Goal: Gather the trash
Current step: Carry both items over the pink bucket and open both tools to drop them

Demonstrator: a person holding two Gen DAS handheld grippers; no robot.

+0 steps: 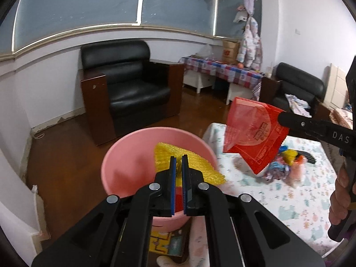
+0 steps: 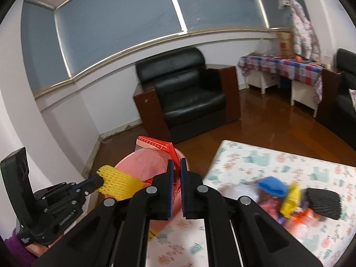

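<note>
- Room: dark wood floor (image 1: 66, 155), black leather armchair w/ brown wooden sides (image 1: 129, 84) against the white wall, under blue-grey window blinds (image 1: 77, 11).
- Low table w/ white animal-print cloth (image 1: 278, 200) at right; far side table w/ checked cloth (image 1: 222, 69) beyond the armchair.
- Round pink plastic bucket (image 1: 124, 162) stands on the floor just beside the table's left edge, mouth open upward.
- Left gripper (image 1: 179, 160): black w/ blue pads, pointed down over the bucket mouth, jaws pinched narrow on a yellow foam mesh fruit sleeve (image 1: 169, 155). Sleeve hangs over the bucket's inside, not let go. In the right wrist view the same gripper (image 2: 98, 181) comes in from lower left, held by a hand w/ purple sleeve (image 2: 13, 249), mesh (image 2: 120, 187) sticking out past the near rim (image 2: 124, 162).
- Right gripper (image 2: 175, 166): also tilted down, jaws nearly together on a red plastic snack wrapper (image 2: 155, 146). From the left wrist view it (image 1: 282, 118) reaches in from the right, wrapper (image 1: 253, 133) in the air betw. table and bucket, by the rim's right side; person's hand (image 1: 340, 198) grips the handle at frame edge.
- Pile of leftover trash (image 2: 289, 198) on the table cloth: blue, yellow, orange, black mesh bits, blurred.
</note>
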